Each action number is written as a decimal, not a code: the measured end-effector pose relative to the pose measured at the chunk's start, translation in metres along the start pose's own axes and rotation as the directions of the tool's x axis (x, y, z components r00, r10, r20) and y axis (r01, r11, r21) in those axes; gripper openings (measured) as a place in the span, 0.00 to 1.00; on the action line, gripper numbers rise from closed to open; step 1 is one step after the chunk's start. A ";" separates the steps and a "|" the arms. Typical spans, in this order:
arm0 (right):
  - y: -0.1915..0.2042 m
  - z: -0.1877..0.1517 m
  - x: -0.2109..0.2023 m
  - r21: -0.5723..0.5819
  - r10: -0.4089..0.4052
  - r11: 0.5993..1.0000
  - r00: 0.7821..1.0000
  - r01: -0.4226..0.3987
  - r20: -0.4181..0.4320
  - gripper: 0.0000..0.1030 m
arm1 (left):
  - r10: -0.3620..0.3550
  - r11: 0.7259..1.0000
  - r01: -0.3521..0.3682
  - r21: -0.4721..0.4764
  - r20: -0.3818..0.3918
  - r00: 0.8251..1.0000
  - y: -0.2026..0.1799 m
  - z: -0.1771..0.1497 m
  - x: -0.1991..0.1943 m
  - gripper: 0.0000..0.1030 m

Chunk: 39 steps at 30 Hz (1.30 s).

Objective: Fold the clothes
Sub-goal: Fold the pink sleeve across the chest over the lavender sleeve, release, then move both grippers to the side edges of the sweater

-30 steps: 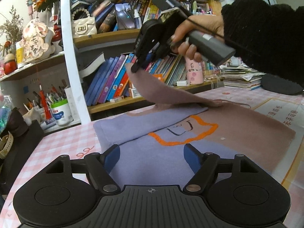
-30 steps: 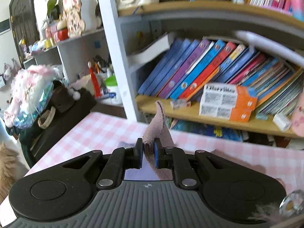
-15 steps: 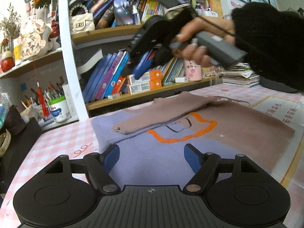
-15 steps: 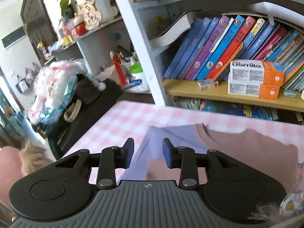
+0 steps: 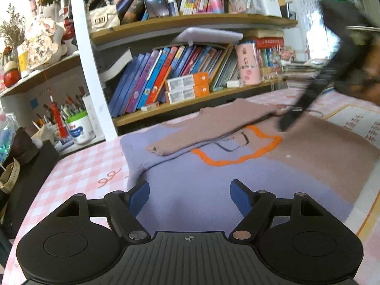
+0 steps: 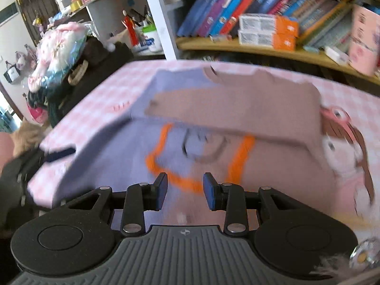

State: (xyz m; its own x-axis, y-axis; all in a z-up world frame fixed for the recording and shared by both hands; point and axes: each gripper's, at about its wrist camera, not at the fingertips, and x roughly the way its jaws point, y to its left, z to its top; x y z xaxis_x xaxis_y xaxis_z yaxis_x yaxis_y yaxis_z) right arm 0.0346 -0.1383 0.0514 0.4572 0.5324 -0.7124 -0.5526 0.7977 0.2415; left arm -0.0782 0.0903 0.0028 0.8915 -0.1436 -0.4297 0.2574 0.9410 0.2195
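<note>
One sweater lies flat on the pink checked tablecloth, lilac on its left half and brown on its right, with an orange outline drawn across the chest; its one brown sleeve is folded over the body, cuff pointing left, and lies slack with nothing holding it. The left edge of the sweater runs a little in from the table's left side, so a strip of bare cloth shows there; a printed mat borders it on the right.

Two grippers are about; the left gripper hovers low over the near hem, its blue pads spread wide and empty, the left pad just at the sweater's left edge; the right gripper hangs above the chest of the sweater, its jaws parted with only a gap between them, gripping nothing. In the left view it shows as a dark blur at the far right.

Beyond the far edge stands a bookshelf crammed with leaning books; two orange-and-white boxes sit stacked on its low shelf, and a pen pot stands far left.
</note>
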 end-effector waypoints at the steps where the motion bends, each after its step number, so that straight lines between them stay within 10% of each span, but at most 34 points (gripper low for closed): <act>1: -0.003 -0.008 -0.005 0.013 0.000 1.000 1.000 0.000 0.006 0.30 | 0.008 1.000 -0.007 0.005 -0.011 1.000 -0.001 0.000 0.002 0.75; 19: -0.061 -0.147 -0.100 0.273 -0.029 0.962 0.989 -0.012 0.145 0.30 | 0.103 0.981 -0.116 -0.159 -0.086 0.991 0.013 -0.006 -0.060 0.73; 21: -0.067 -0.156 -0.105 0.302 -0.028 0.953 0.985 -0.026 0.171 0.31 | 0.132 0.968 -0.152 -0.202 -0.109 0.985 0.014 -0.012 -0.062 0.59; 39: -0.087 -0.166 -0.106 0.340 -0.085 0.940 0.973 0.006 0.216 0.34 | 0.043 0.879 -0.131 -0.459 -0.196 0.980 0.030 -0.036 -0.049 0.39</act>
State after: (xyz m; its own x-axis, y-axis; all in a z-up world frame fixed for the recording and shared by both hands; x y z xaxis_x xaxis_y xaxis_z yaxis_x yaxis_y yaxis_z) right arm -0.0811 -0.3112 -0.0033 0.6420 0.5116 -0.5710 -0.2795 0.8498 0.4470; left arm -0.1274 0.1369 -0.0006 0.8113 -0.0402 -0.5833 -0.0614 0.9863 -0.1533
